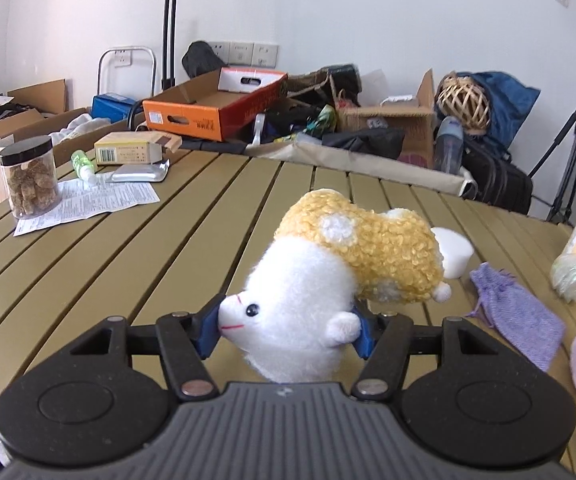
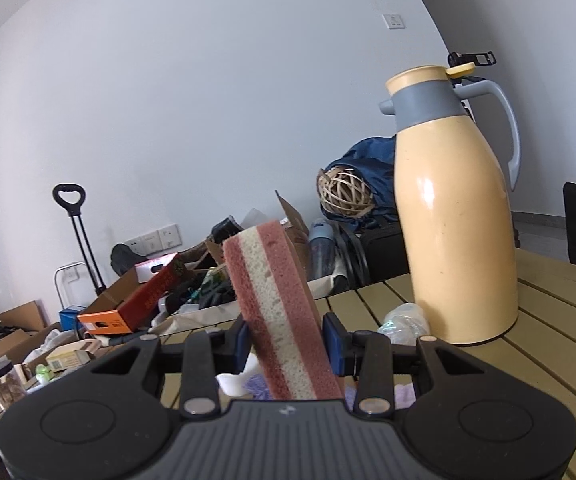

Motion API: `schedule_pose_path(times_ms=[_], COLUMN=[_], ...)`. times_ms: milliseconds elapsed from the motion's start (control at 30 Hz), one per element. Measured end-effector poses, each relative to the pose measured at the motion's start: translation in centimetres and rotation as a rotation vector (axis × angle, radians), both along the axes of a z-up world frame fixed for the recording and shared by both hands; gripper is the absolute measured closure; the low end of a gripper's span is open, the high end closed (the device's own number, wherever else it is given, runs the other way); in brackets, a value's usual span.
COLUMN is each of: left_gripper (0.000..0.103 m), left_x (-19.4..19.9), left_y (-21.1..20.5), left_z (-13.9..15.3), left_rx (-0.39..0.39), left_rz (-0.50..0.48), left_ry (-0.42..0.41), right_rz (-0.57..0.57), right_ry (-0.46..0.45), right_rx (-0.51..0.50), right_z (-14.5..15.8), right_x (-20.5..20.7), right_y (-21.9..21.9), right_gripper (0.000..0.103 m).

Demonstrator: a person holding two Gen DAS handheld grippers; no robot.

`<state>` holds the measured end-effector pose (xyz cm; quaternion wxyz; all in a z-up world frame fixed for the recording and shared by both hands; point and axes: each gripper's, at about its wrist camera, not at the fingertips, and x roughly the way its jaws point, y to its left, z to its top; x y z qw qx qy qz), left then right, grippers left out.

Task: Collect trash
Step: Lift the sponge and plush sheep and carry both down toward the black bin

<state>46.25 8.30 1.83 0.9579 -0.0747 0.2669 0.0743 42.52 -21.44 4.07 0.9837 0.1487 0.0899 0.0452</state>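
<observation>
Two grippers each hold something soft above the slatted worktop (image 1: pixel 135 264). The left gripper (image 1: pixel 285 330) has its jaws clenched on a plush toy (image 1: pixel 328 276): the blue pads press the white head from both sides, one at the snout, one behind the small paw, and the yellow curly body sticks out beyond the jaws, tilted to the far right. The right gripper (image 2: pixel 288 340) has its jaws clamped on a sponge (image 2: pixel 275 308), striped pink, cream and pink, which stands up between the pads and leans to the left.

Just right of the toy lies a purple pouch (image 1: pixel 516 316), and behind the toy a white cup (image 1: pixel 454 252) shows. Near the sponge, on the right, a crumpled bit of clear plastic (image 2: pixel 406 320) lies at the foot of a yellow jug (image 2: pixel 458 216). Far to the left stand a jar (image 1: pixel 29 178) on a printed sheet (image 1: pixel 99 200), a green bottle (image 1: pixel 83 164), a foil pack (image 1: pixel 139 174) and a small box (image 1: pixel 129 152). Beyond the worktop, cardboard boxes (image 1: pixel 215 106) and bags crowd the wall.
</observation>
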Motion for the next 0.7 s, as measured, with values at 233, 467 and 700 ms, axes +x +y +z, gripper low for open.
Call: schedule_pose_path(times_ms=[233,467,700], left_gripper=[0.04,0.04,0.04], left_x=[-3.1,-6.6,-10.1], left_y=[-0.7,-2.1,-2.4], left_z=[1.2,2.4,2.6], left_rx=[-0.009,0.009,0.004], left_rz=[-0.024,-0.057,-0.066], left_ry=[-0.059,-0.12,-0.139], right_rz=[0.032,0.072,0.104], right_ry=[-0.013,-0.027,-0.007], right_rx=[0.0,-0.016,-0.015], right_z=[0.2,0.2,-0.7], right_x=[-1.9,-4.3,-6.8], right_y=[0.9,2.1,2.9], right_gripper=[0.066,0.066,0.066])
